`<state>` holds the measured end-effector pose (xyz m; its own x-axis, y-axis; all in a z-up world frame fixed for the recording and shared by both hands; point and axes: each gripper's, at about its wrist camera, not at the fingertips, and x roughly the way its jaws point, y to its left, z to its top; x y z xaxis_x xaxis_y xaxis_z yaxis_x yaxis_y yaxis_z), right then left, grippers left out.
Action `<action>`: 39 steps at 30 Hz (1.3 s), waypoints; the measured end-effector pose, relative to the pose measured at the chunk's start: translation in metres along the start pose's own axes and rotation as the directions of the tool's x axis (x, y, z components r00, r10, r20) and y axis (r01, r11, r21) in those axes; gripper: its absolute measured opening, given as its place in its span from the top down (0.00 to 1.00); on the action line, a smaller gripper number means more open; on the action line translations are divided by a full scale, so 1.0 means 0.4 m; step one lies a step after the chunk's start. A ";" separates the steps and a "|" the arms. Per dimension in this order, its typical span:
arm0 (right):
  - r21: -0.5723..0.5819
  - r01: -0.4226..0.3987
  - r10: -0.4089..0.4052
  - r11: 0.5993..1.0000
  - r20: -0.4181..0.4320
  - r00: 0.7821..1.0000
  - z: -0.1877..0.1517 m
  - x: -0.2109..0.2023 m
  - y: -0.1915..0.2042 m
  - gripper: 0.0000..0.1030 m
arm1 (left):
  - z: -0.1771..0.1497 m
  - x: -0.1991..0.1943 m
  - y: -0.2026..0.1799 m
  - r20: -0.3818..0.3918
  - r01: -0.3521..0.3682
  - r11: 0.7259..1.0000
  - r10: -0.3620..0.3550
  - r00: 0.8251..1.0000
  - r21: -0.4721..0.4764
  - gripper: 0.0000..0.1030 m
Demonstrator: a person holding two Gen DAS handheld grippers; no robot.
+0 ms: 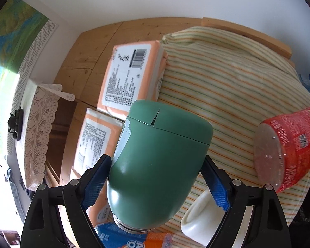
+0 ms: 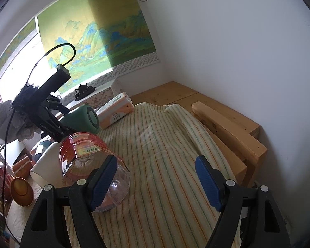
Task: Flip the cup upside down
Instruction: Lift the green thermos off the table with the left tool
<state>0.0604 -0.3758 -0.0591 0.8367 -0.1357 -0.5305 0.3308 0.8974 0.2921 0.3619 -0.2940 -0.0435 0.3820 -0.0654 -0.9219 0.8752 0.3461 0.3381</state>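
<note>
A green cup [image 1: 157, 165] is held between the blue pads of my left gripper [image 1: 155, 184], lifted above the striped cloth [image 1: 227, 86] and tilted, its base end pointing away from the camera. It also shows in the right wrist view [image 2: 82, 119], lying sideways in the left gripper [image 2: 51, 122] with its round base facing the camera. My right gripper [image 2: 157, 177] is open and empty above the striped cloth [image 2: 165, 165].
A red-labelled clear plastic bottle [image 1: 287, 148] lies on its side on the cloth, also in the right wrist view [image 2: 93, 165]. A white cup [image 1: 198, 217] lies beside it. Two orange tissue packs [image 1: 132, 78] sit on the wooden table. A wooden block [image 2: 227, 128] lies at the right.
</note>
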 end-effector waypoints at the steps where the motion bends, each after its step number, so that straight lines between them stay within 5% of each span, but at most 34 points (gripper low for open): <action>1: 0.000 -0.001 0.001 1.000 0.001 1.000 0.003 -0.001 0.002 0.28 | 0.000 -0.016 0.003 0.007 0.000 1.000 0.000 1.000 0.002 0.13; 11: -0.006 -0.033 0.033 0.999 0.017 0.999 0.002 -0.035 0.022 0.28 | -0.047 -0.224 -0.039 0.042 -0.049 0.999 0.050 0.998 -0.013 0.13; 20: -0.019 -0.072 0.073 0.997 0.034 0.997 -0.003 -0.086 0.047 0.28 | -0.191 -0.365 -0.171 0.056 -0.024 1.000 0.025 0.998 -0.020 0.14; 29: -0.041 -0.092 0.094 0.995 0.033 0.995 -0.033 -0.128 0.068 0.28 | -0.333 -0.342 -0.320 0.046 0.075 0.995 -0.073 0.996 -0.058 0.14; 39: -0.056 -0.092 0.094 0.994 0.036 0.995 -0.052 -0.157 0.075 0.28 | -0.366 -0.222 -0.387 0.025 0.122 0.988 -0.120 0.992 -0.091 0.14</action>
<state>0.0087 -0.3317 -0.0338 0.8793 -0.0661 -0.4717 0.2278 0.9280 0.2947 0.1491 -0.2047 -0.0418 0.2811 -0.1299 -0.9508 0.8847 0.4191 0.2043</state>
